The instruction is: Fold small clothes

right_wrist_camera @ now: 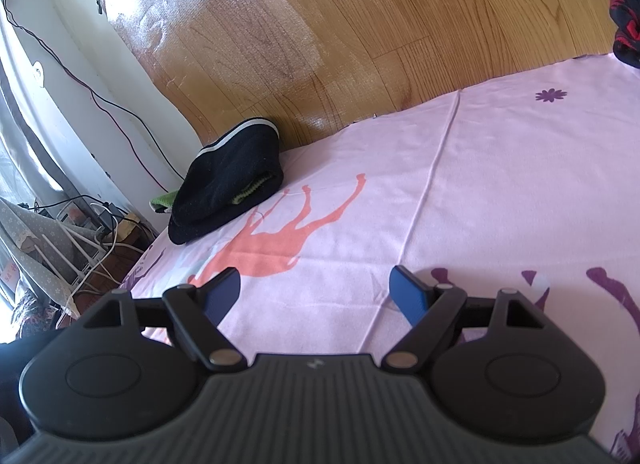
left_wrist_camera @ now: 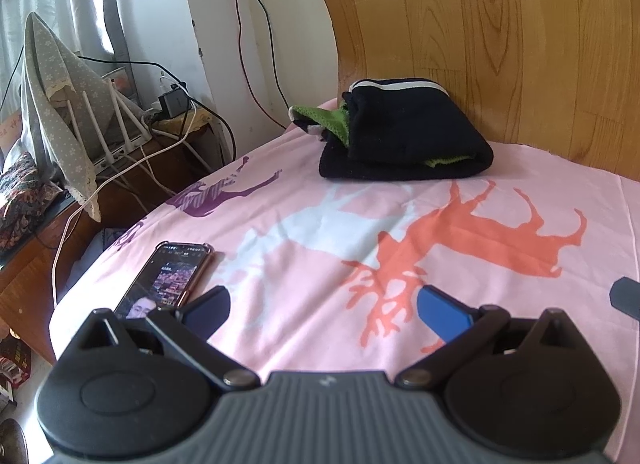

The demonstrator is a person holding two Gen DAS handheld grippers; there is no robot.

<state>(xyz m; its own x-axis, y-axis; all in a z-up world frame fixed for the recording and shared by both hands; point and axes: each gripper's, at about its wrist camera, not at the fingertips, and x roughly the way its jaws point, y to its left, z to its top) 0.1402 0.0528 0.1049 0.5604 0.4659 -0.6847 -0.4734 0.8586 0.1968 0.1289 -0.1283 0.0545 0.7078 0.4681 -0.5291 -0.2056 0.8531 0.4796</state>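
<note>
We see a folded dark navy garment [left_wrist_camera: 404,132] lying on the pink bed sheet [left_wrist_camera: 304,232], at the far edge, right against the wooden headboard [left_wrist_camera: 500,24]. It is doubled into a thick, flat bundle, with a white stripe running along its top edge. A green garment [left_wrist_camera: 320,118] is tucked between its layers, sticking out at the left end and peeking from the front fold.

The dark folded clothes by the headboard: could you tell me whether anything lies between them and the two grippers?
Nothing visible does. Only bare pink sheet lies between the open left gripper and the dark folded clothes; likewise for the right gripper. The phone lies off to the left.
</note>
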